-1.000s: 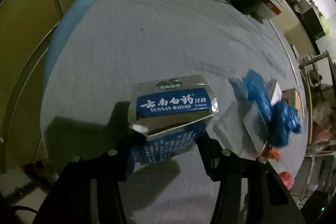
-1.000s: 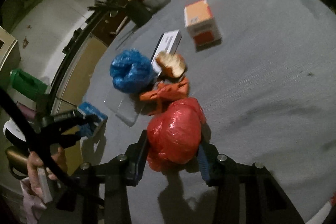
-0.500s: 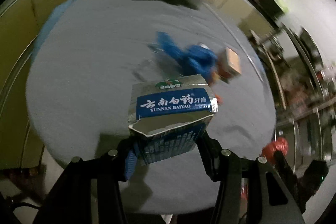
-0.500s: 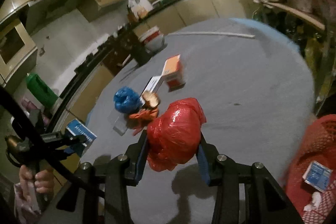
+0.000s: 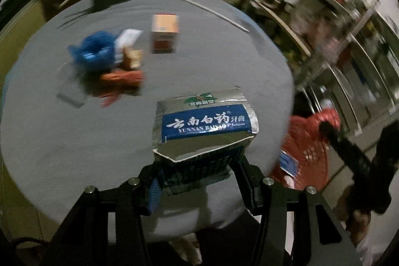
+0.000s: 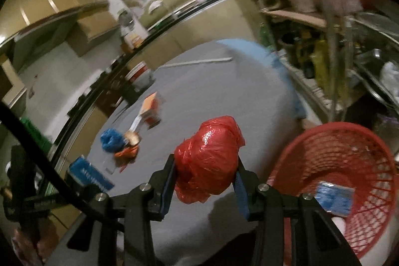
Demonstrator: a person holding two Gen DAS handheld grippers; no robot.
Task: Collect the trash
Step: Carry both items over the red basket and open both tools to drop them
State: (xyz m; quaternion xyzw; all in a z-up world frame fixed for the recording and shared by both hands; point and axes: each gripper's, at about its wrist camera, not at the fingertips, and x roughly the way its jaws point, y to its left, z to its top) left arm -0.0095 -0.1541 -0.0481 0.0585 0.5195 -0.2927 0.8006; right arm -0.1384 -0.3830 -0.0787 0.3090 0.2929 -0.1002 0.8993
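My left gripper [image 5: 197, 173] is shut on a torn blue and silver toothpaste box [image 5: 203, 126], held above the near edge of the grey table [image 5: 74, 141]. In the right wrist view my right gripper [image 6: 204, 178] is shut on a crumpled red plastic bag [image 6: 208, 158], held near the table's edge. A red mesh basket [image 6: 349, 166] stands off the table to the right, with a blue packet [image 6: 333, 198] inside. On the table lie a blue plastic bag [image 5: 96, 54], an orange wrapper [image 5: 122, 77], a bread piece [image 5: 133, 57] and an orange box [image 5: 164, 33].
A white stick [image 5: 194, 4] lies across the far side of the table. A white and red tub [image 6: 138, 77] stands at the table's back edge. Metal shelving [image 6: 336, 29] full of kitchenware rises to the right, behind the basket.
Both grippers have swung to the right and lifted a little, each keeping its load. The red basket has come into both views, and the trash pile has slid to the left.
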